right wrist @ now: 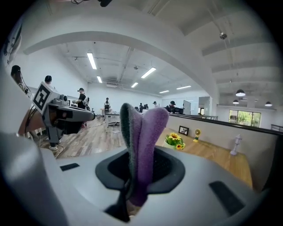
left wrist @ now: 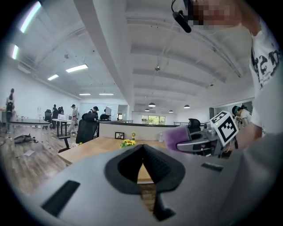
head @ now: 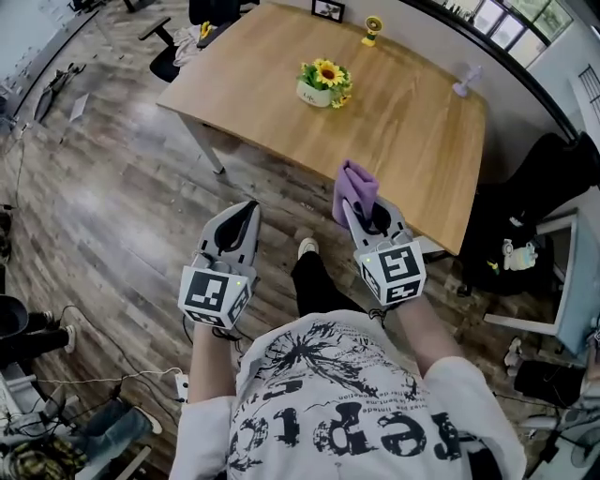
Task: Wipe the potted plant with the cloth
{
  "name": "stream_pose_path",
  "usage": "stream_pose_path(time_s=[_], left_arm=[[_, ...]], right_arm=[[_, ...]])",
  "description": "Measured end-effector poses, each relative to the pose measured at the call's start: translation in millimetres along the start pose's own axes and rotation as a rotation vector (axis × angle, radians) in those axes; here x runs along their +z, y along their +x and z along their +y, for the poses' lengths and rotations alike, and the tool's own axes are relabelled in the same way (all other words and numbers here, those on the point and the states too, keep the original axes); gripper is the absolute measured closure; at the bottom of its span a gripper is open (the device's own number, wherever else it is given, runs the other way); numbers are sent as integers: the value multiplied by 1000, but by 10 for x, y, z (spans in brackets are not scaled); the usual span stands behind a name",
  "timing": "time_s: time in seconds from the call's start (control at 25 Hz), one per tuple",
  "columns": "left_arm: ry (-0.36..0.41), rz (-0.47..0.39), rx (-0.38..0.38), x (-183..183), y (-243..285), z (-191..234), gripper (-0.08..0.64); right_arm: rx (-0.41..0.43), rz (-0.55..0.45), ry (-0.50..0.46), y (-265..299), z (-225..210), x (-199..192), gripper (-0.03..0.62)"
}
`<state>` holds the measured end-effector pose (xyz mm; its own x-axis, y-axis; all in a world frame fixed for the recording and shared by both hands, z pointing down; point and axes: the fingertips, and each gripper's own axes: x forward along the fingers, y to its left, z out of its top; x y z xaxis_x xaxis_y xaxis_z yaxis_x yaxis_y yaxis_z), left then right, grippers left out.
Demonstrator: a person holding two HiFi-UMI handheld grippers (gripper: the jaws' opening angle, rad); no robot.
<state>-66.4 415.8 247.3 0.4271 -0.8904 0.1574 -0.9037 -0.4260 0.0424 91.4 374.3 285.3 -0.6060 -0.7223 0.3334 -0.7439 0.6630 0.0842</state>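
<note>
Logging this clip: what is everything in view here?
table: one, light wood, ahead of the person
plant: one, yellow flowers in a white pot, on the table
frame: one, black, table's far edge
yellow fan: one, beside the frame
pale object: one, table's right side
chair: one, black, beyond the table's left corner
cloth: one, purple, in right gripper
left gripper: grey, shut, empty
right gripper: grey, shut on cloth
</note>
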Motion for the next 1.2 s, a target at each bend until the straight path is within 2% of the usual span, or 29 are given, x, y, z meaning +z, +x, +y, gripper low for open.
stream_pose_path(time_s=[0.16, 0.36, 0.48, 0.6, 0.72, 0.88, 1.04, 1.2], left_arm=[[-27, -36, -6, 224, 522, 345, 557], [16, -35, -10, 516, 1348, 855, 556], [40, -28, -16, 600, 1843, 1069, 557], [38, -7, -26, 575, 2264, 1219, 557], [27, 42, -79, 434, 2582, 1291, 557], [47, 64, -181, 392, 3064, 1362, 557], [51, 90, -298, 280, 3536, 1454, 557], [33, 172, -389, 23, 3982, 1675, 557]], right_arm=[[9, 0, 5, 614, -412, 229, 525], [5, -7, 9, 1344, -945, 535, 525], [-6, -10, 7, 1669, -1297, 560, 525], [-51, -4, 42, 1873, -1652, 511, 525], [-106, 51, 89, 1988, -1896, 386, 525], [-148, 127, 96, 2201, -2135, 211, 523], [-241, 198, 131, 2378, -2394, -1, 523], [-333, 288, 195, 2535, -2568, -223, 523]])
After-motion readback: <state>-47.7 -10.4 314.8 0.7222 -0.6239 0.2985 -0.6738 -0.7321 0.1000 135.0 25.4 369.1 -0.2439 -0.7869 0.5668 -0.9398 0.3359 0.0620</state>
